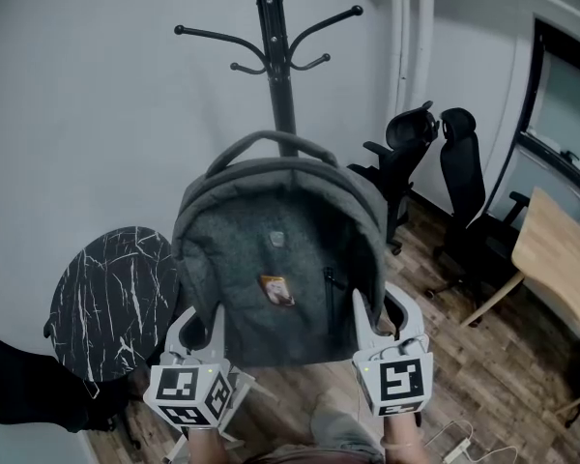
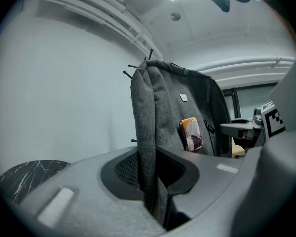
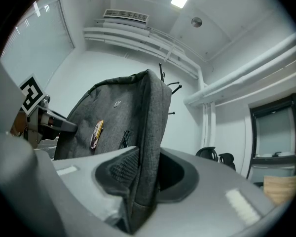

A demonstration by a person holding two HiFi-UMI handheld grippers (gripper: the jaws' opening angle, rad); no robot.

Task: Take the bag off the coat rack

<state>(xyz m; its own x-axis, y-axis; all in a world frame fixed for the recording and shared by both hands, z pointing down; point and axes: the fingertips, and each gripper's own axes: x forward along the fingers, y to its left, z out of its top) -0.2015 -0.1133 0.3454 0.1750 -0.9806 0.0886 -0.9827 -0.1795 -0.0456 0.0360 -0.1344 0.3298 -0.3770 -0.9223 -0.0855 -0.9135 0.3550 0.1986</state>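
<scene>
Far left: round black marble-patterned table (image 1: 111,298). My left hand-held gripper (image 1: 198,334) pinches the left side edge of the grey fabric backpack (image 1: 275,259), jaws clamped on the cloth. The backpack stands upright between my 2 grippers, in front of the black metal coat rack (image 1: 271,37) pole and below its hooks. My right hand-held gripper (image 1: 385,322) pinches the backpack's right edge. 2 black office chairs (image 1: 435,162) stand further right.

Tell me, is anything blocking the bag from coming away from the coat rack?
Nothing visible. The left tool and right tool each clamp a side of the bag in front of the coat rack, whose upper hooks sit above its handle.
</scene>
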